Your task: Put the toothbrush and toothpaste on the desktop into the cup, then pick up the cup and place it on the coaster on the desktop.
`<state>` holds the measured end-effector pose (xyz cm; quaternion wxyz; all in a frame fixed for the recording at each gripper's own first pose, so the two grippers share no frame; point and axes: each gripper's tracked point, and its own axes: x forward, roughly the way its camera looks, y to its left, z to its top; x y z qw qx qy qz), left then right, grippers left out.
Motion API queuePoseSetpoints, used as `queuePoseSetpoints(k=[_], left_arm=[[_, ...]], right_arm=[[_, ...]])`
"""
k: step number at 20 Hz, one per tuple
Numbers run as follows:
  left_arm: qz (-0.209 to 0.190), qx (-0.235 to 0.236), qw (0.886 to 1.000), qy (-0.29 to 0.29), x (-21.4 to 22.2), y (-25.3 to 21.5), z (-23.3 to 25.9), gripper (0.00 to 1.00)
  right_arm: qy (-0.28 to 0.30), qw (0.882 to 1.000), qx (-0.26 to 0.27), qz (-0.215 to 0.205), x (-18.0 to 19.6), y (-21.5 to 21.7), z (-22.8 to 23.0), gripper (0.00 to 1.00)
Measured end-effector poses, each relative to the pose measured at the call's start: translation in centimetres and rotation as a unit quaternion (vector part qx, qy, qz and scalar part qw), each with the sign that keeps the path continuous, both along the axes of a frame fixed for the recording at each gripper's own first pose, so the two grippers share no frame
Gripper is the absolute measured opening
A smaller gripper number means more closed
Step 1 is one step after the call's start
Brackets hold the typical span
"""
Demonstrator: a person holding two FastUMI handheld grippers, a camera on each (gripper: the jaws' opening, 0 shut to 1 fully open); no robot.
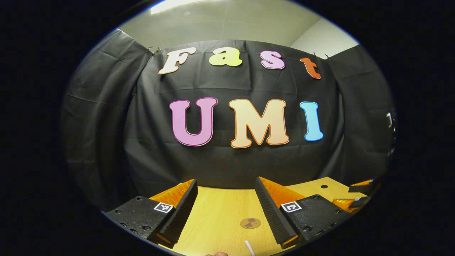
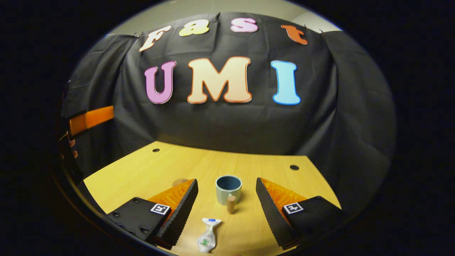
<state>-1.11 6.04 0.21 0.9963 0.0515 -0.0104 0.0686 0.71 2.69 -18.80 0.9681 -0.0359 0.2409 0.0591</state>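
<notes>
Left gripper view: toothbrush (image 1: 249, 247) cut off.

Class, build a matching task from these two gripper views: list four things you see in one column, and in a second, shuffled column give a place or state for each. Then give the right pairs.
Column 1
1. cup
2. toothpaste
3. coaster
4. right gripper

Column 2
A. round disc flat on the desktop between the left gripper's fingers
B. open, holding nothing
C. upright, with a wooden handle
D. crumpled tube lying flat, nearer the camera than the cup

Pairs: 1-C, 2-D, 3-A, 4-B
</notes>
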Motion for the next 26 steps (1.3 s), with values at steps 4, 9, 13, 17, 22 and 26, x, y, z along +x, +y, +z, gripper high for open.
queuePoseSetpoints(k=[4, 9, 13, 17, 22, 26], left_arm=[[0.010, 0.001, 1.000, 0.007, -0.4, 1.3, -0.4, 0.94], [0.024, 0.001, 1.000, 0.016, -1.1, 2.6, -1.2, 0.94], [0.031, -0.002, 0.999, 0.028, -1.6, 3.1, -2.0, 0.94], [0.032, -0.004, 0.999, 0.043, -1.7, 3.1, -3.1, 0.94], [0.028, -0.005, 0.997, 0.071, -1.6, 2.6, -4.9, 0.94], [0.015, -0.014, 0.993, 0.112, -1.0, 1.4, -7.7, 0.94]], right_arm=[[0.090, 0.996, -0.001, 0.004, -1.4, 0.6, -6.3, 0.99], [0.195, 0.980, -0.039, 0.011, -3.4, 0.8, -12.0, 1.00], [0.270, 0.961, -0.058, 0.016, -4.8, 0.9, -16.1, 1.00], [0.328, 0.942, -0.065, 0.025, -6.0, 1.1, -19.0, 0.99], [0.346, 0.935, -0.063, 0.034, -5.5, 1.6, -20.1, 0.74], [0.352, 0.933, -0.060, 0.053, -5.6, 1.6, -19.9, 0.19]])
